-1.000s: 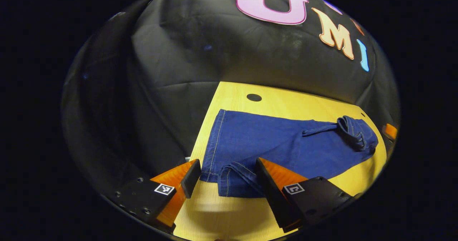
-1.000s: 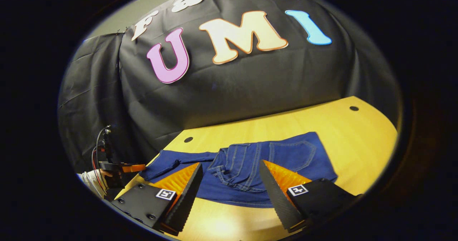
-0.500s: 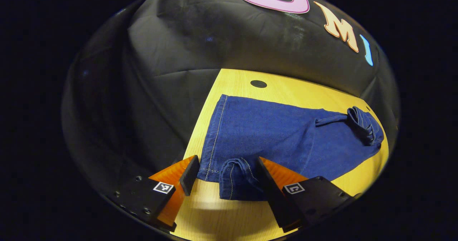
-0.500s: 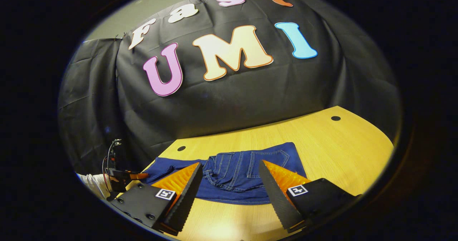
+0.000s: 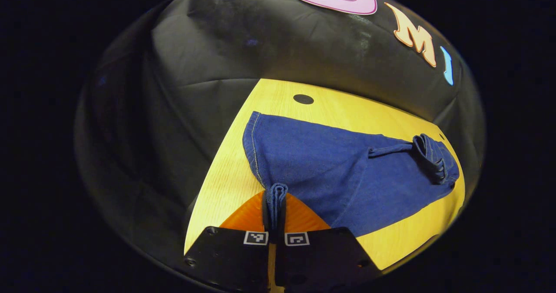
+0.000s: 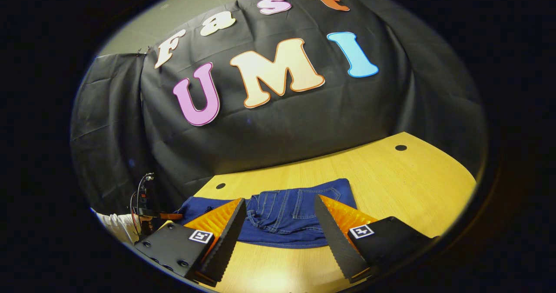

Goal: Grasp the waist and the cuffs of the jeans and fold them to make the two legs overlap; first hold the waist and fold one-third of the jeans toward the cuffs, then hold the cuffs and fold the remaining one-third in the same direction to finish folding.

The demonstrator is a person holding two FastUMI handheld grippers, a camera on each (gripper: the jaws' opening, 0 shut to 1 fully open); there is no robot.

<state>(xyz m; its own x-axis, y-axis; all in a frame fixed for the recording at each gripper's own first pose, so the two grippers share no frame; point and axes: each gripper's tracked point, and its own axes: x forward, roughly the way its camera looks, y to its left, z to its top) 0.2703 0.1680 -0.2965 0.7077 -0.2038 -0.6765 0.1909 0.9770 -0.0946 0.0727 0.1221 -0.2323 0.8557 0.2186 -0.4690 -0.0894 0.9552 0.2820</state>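
Wooden table (image 5: pixel 226 184), left gripper (image 5: pixel 275 206) pinching jeans (image 5: pixel 330 167) cuff, right gripper (image 6: pixel 280 228) jaws spread

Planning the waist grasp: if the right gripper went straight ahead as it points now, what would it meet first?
Probably the jeans' bunched waist, lying between the open fingers of the right gripper; depth is uncertain, so it might pass just above the denim.

1. The left tool (image 5: pixel 275 206) has its fingers pressed together on a bunched fold of the jeans (image 5: pixel 347 171) (the cuff end), low over the counter.
2. The right tool (image 6: pixel 280 223) has its fingers spread wide, gripping nothing, pointed toward the waist end.
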